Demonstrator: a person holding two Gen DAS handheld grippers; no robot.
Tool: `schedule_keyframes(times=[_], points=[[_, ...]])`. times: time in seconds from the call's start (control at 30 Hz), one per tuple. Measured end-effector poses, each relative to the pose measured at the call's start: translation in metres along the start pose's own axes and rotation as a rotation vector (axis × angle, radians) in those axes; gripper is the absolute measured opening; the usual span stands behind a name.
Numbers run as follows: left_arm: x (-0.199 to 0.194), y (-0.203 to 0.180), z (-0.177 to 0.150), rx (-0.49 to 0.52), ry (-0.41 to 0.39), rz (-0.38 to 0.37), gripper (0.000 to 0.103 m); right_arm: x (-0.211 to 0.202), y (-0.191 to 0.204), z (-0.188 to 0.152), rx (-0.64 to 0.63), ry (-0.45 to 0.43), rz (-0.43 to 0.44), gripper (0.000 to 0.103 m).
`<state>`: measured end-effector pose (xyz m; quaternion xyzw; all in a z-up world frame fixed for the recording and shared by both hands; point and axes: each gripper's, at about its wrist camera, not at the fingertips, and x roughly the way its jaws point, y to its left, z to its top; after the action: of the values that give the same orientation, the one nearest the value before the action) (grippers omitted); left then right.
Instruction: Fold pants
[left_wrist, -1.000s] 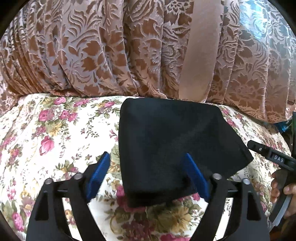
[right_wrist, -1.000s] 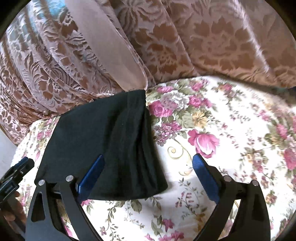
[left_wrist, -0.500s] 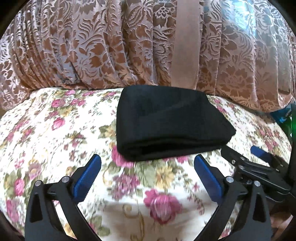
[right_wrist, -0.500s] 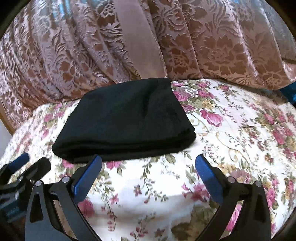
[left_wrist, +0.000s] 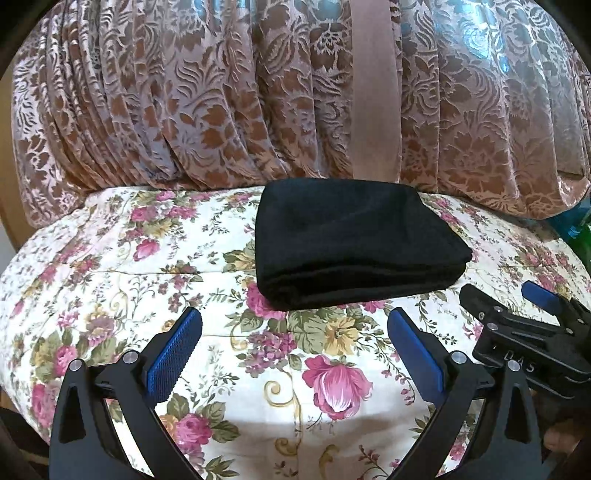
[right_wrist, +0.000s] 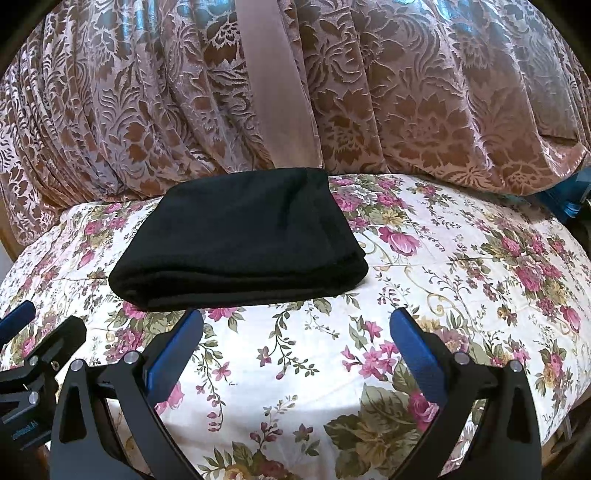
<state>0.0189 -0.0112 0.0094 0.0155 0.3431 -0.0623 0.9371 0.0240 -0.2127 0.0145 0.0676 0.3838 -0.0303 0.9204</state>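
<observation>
The black pants (left_wrist: 351, 243) lie folded into a thick square bundle on the floral cloth (left_wrist: 110, 266), close to the curtain; the right wrist view shows the same pants (right_wrist: 240, 243) left of centre. My left gripper (left_wrist: 293, 328) stands open just short of the bundle's near edge, with only cloth between its blue pads. My right gripper (right_wrist: 295, 328) is open too, a little back from the bundle and to its right, holding nothing. Each view catches the other gripper at its side: the right gripper (left_wrist: 517, 325) at the right edge, the left gripper (right_wrist: 33, 350) at the left edge.
A brown patterned curtain (left_wrist: 221, 110) hangs right behind the pants, along the far edge of the surface. Something blue and green (left_wrist: 572, 229) sits at the far right by the curtain. The floral cloth (right_wrist: 480, 277) stretches bare to the right of the bundle.
Both grippers have pulled back from the pants, which lay between their pads a second ago. The folded bundle now rests alone, farther off in both views.
</observation>
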Motion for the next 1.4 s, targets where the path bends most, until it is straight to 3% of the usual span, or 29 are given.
schedule_keyframes(times=[1.4], points=[[-0.0061, 0.0036, -0.0001, -0.029, -0.003, 0.005, 0.099, -0.0051, 0.0057, -0.0047, -0.025, -0.004, 0.015, 0.101]])
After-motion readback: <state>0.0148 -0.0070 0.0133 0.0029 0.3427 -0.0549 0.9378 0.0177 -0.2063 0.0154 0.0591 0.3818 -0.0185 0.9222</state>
